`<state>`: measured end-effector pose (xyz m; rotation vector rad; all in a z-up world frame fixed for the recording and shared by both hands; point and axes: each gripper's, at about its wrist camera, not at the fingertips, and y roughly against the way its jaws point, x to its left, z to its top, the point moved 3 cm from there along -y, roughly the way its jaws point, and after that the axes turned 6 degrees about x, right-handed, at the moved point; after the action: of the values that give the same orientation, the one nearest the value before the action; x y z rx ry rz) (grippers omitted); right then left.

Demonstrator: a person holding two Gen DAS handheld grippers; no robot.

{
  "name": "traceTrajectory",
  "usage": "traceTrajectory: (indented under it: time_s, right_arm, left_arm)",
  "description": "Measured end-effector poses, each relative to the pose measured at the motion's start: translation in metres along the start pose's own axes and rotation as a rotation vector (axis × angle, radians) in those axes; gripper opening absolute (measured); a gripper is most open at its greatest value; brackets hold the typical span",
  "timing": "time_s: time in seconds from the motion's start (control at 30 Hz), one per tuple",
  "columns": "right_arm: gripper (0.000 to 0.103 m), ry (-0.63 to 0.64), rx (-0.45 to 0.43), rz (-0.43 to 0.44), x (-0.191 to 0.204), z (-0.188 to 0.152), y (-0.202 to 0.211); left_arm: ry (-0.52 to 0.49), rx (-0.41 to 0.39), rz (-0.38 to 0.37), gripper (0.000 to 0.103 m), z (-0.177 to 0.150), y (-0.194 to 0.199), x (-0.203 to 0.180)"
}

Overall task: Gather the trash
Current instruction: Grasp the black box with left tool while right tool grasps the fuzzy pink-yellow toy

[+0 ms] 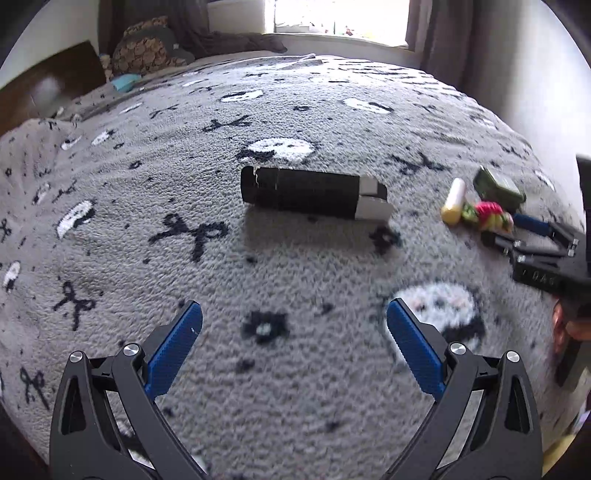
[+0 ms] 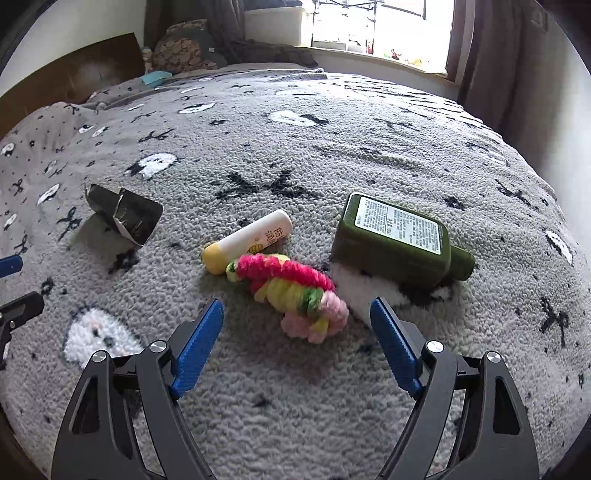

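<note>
Two grippers are held low over the grey patterned blanket [image 2: 295, 413], both with blue pads spread wide and nothing between them. The left gripper [image 1: 294, 345] is aimed at a black carton [image 1: 314, 194] with a torn-open end, lying on its side well ahead of the pads. The right gripper [image 2: 296, 332] is nearer its targets: a pink, yellow and green knitted scrunchie [image 2: 291, 291] lies just beyond the fingertips, a white and yellow tube [image 2: 248, 240] is touching it behind, and a dark green bottle [image 2: 397, 242] lies label-up just to the right.

The step in hand is judged to be the approach, with nothing yet collected. The carton looks the likeliest trash; the left pads would need to be carried forward and closed across its narrow width. Farther off, pillows [image 2: 181, 50] and a window [image 2: 380, 26] can be seen. No bin is in view.
</note>
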<state>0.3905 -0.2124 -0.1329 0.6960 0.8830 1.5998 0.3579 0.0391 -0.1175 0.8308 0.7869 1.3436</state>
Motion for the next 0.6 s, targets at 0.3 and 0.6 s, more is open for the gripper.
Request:
traceTrajectory:
  time_s: [0.3, 0.6]
  right_arm:
    - [0.060, 0.045, 0.038, 0.009, 0.006, 0.011, -0.020]
    - [0.032, 0.057, 0.054, 0.098, 0.007, 0.003, -0.009]
  left_arm:
    - [0.042, 0.006, 0.042, 0.095, 0.054, -0.021, -0.007]
    - [0.152, 0.132, 0.052, 0.095, 0.099, -0.054, -0.014]
